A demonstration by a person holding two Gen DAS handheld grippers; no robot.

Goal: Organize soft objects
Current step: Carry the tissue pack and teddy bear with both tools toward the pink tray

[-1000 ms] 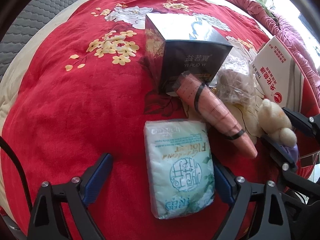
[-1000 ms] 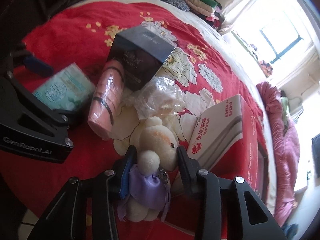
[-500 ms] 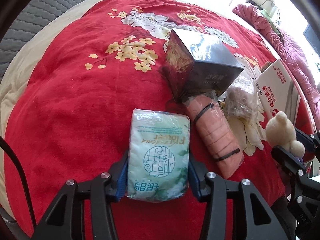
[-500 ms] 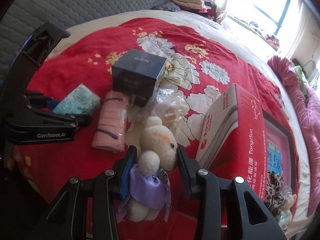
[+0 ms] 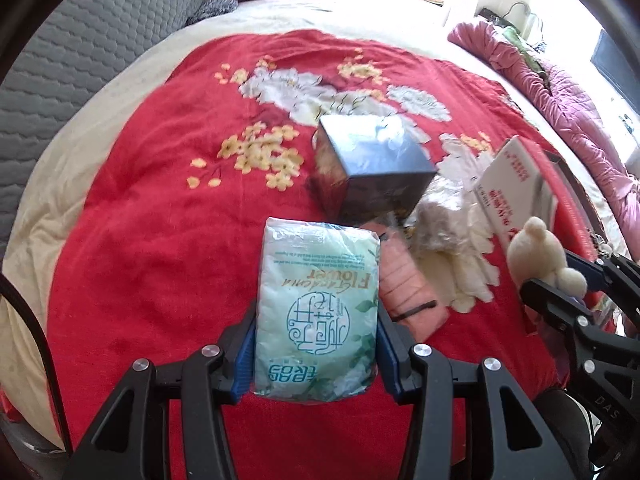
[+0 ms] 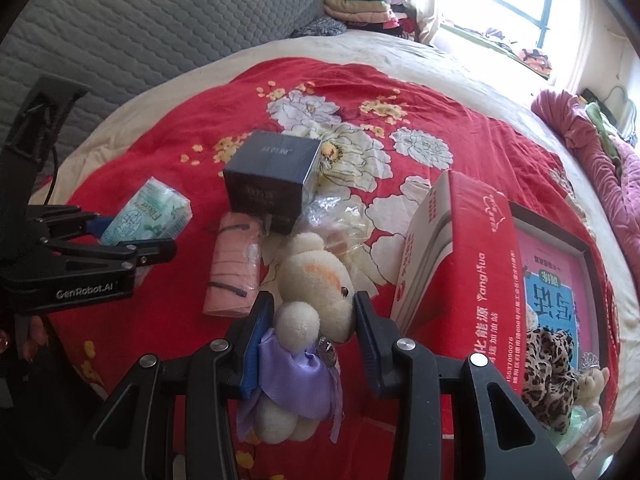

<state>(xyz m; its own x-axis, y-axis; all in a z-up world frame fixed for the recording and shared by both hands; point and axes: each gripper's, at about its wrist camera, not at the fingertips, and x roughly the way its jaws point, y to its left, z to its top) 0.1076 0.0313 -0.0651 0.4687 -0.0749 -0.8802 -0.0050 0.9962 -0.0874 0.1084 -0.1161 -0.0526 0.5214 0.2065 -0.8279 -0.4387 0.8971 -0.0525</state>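
Left wrist view first: the left gripper (image 5: 316,344) had its blue pads pressed against both long sides of the green tissue pack (image 5: 318,312), which sat squarely between the fingers and clear of the red blanket (image 5: 140,240). Beyond the fingertips stood the dark box (image 5: 376,168); the pink roll (image 5: 408,292) lay just off the right finger. Gripping the flat pack by its edges probably kept it from sagging.

Right wrist view next: the right gripper (image 6: 314,324) was closed on the plush toy (image 6: 312,284), pinching it at the neck and purple dress, head poking past the fingertips. To the right of the fingers stood the red carton (image 6: 472,256) with a tray (image 6: 560,232) behind, likely the destination.
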